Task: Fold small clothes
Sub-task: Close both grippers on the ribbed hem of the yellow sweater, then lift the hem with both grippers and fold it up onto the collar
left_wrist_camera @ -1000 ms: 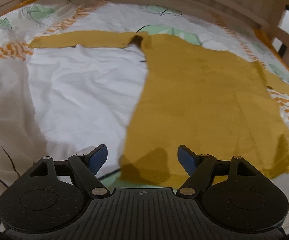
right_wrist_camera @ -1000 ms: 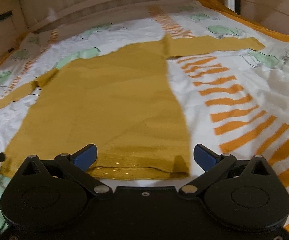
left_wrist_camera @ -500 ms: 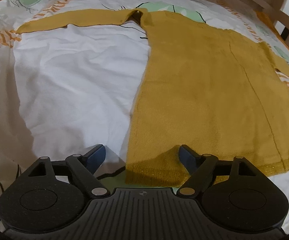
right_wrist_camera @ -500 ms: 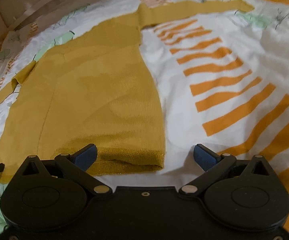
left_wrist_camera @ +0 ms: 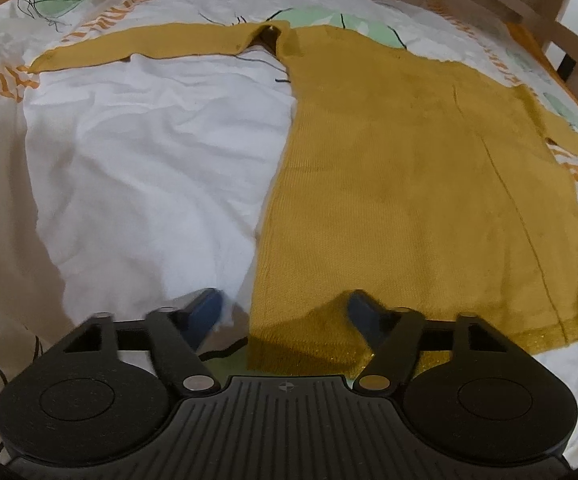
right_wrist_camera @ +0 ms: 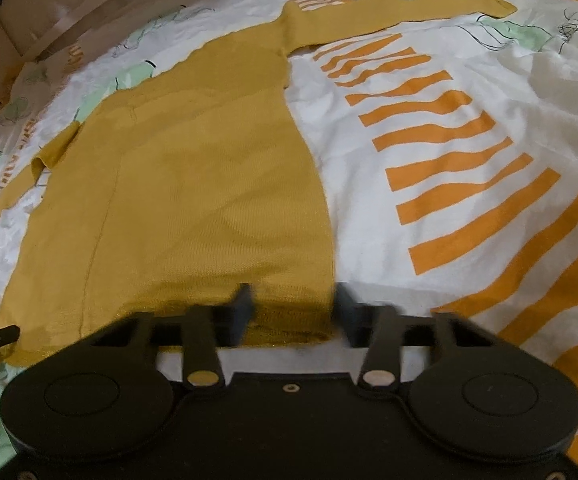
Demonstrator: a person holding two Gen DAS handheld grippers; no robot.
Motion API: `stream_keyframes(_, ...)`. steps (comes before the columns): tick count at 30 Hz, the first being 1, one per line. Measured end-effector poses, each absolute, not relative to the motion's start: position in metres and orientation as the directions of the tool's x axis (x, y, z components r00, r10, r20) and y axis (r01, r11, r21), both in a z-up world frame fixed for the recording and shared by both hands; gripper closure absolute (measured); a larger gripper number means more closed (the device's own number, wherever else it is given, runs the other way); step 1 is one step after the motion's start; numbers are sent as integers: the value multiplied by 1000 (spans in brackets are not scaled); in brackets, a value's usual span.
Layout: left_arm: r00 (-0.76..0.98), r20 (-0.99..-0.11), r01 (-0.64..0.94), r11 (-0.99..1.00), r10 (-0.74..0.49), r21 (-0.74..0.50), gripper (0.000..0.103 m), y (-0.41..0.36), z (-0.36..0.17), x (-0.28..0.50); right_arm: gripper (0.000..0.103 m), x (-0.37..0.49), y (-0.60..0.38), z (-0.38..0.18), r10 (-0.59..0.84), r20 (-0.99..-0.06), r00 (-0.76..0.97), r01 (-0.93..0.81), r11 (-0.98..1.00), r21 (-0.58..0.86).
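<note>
A mustard-yellow knitted garment [left_wrist_camera: 409,184] is spread flat on the bed's printed sheet [left_wrist_camera: 149,160], sleeves stretched out towards both side edges and the hem at the near edge. No container is seen. The left tool [left_wrist_camera: 285,312] is set over the hem's left corner; its jaws are closing, with the corner between them but not yet pinched. The right tool [right_wrist_camera: 291,312] is closing around the hem's right corner [right_wrist_camera: 289,320], the fabric bunched between its blurred fingers, not visibly clamped.

Mustard-yellow sweater [left_wrist_camera: 409,184]; white bedsheet [right_wrist_camera: 429,184], orange stripes, green blotches.
</note>
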State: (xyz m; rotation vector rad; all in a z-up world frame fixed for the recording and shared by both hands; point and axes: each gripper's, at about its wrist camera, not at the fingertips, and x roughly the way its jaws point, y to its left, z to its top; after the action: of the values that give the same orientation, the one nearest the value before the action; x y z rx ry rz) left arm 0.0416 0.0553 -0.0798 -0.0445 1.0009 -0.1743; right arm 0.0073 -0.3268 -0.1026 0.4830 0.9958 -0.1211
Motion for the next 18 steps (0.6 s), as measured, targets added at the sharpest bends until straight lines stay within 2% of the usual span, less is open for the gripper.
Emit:
stream_keyframes(1, 532, -830, 126, 985, -168, -119, 49, 55, -79, 41, 82, 8, -327, -103, 127, -828, 547, 309, 888, 341)
stream_keyframes(5, 544, -815, 139, 979, -200, -147, 92, 58, -71, 43, 90, 10, -324, -95, 129, -826, 549, 271, 907, 322)
stream_keyframes(9, 541, -803, 128, 968, -250, -215, 96, 72, -57, 45, 91, 1, -331, -69, 112, -819, 562, 230, 931, 284)
stream_keyframes(15, 482, -852, 128, 978, -205, -163, 96, 79, -70, 45, 94, -3, -342, -74, 68, -877, 475, 240, 949, 203)
stream_keyframes(18, 482, -856, 116, 982, -188, -150, 94, 81, -71, 42, 84, 1, -338, -85, 59, -903, 426, 228, 959, 170)
